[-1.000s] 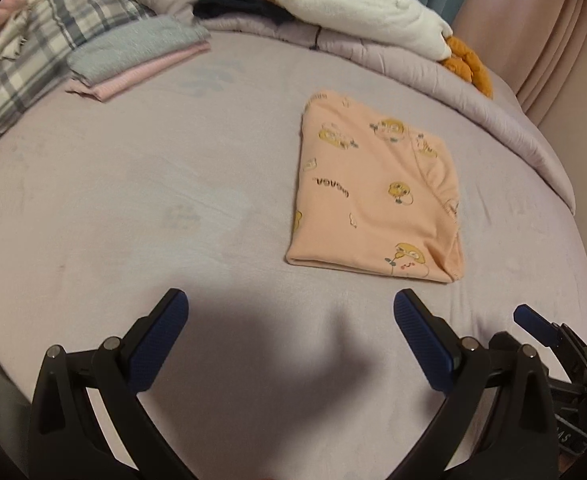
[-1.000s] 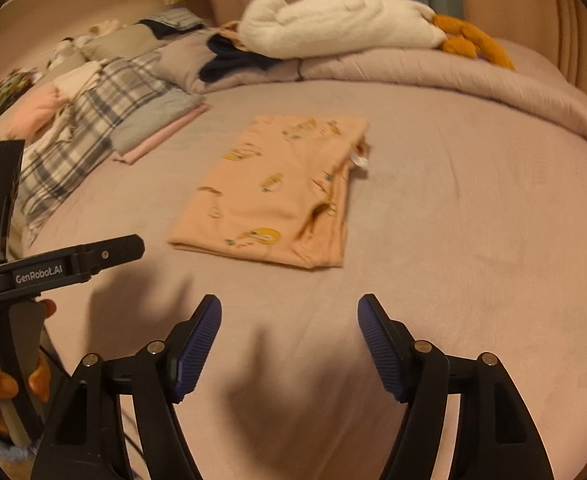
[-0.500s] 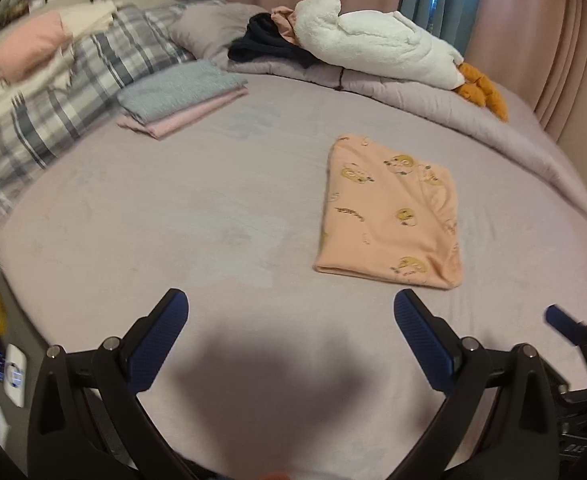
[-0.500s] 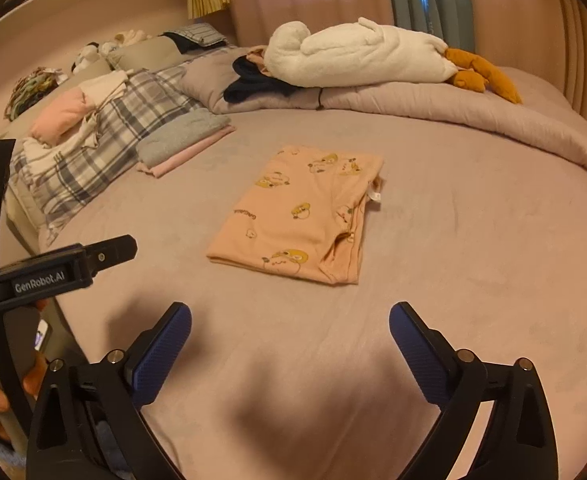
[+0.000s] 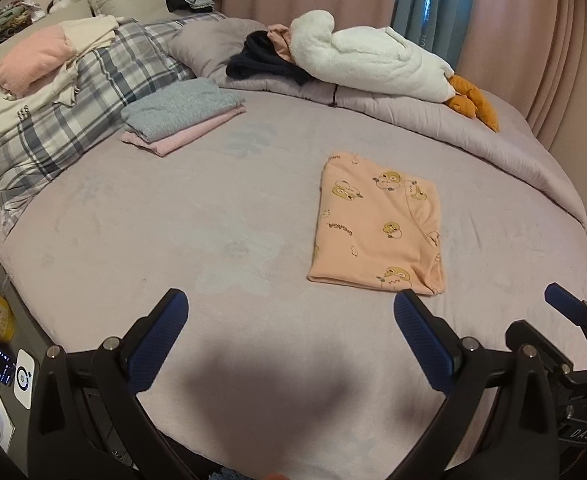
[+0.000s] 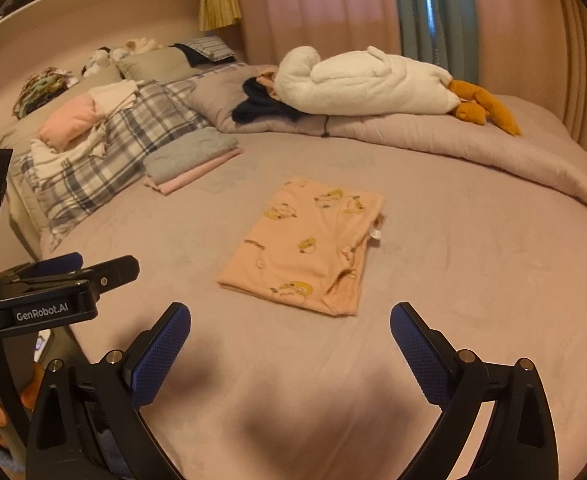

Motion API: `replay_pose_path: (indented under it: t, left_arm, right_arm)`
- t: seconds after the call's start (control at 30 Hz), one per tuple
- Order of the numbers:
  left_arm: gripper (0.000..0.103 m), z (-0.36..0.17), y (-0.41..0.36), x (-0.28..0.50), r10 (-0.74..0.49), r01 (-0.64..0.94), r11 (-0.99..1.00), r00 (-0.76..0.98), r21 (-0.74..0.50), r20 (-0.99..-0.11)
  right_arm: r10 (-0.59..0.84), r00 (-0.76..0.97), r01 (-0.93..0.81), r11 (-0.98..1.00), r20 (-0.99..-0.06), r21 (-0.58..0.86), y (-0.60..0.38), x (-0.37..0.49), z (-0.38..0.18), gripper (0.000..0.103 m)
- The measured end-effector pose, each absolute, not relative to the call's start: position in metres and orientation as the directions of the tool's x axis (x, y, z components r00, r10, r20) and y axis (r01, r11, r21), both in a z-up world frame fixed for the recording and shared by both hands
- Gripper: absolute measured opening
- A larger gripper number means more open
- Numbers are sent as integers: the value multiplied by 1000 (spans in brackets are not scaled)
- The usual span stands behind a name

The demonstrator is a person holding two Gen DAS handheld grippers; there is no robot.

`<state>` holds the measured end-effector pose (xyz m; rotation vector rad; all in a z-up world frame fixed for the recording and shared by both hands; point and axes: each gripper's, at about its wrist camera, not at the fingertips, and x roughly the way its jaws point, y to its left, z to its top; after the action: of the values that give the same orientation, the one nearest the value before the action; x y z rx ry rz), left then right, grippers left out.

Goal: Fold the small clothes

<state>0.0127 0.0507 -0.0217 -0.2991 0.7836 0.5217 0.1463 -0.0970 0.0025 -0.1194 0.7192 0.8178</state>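
The left gripper [image 5: 289, 332] hovers with blue-padded jaws spread wide, holding nothing. The right gripper [image 6: 291, 344], just beside it, gapes equally empty.

Soft matt peach cloth on the folded garment [image 5: 377, 232]; velvety mauve bedspread [image 5: 173, 240]; fluffy white plush toy [image 5: 373, 60]; dimpled blue rubbery finger pads [image 6: 159, 356].

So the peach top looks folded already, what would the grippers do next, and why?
Probably carry the peach top over to the folded pile by the plaid pillow. It lies flat and squared on the bed, and both the left gripper and right gripper are open and empty.
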Motion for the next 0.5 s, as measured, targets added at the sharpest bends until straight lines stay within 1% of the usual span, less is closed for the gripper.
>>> replay_pose_path:
  t: [0.2,0.5]
  left_arm:
    - [103,-28,52,13,347,-564,825,566,-44,-748]
    - [103,-28,52,14,342,-560,827,570,-48,-747]
  right_arm:
    - [622,431,-703,686,-653,189,-86,151,-10,99]
    - [630,426,-708,679,-650,194,-86,152,-8,99]
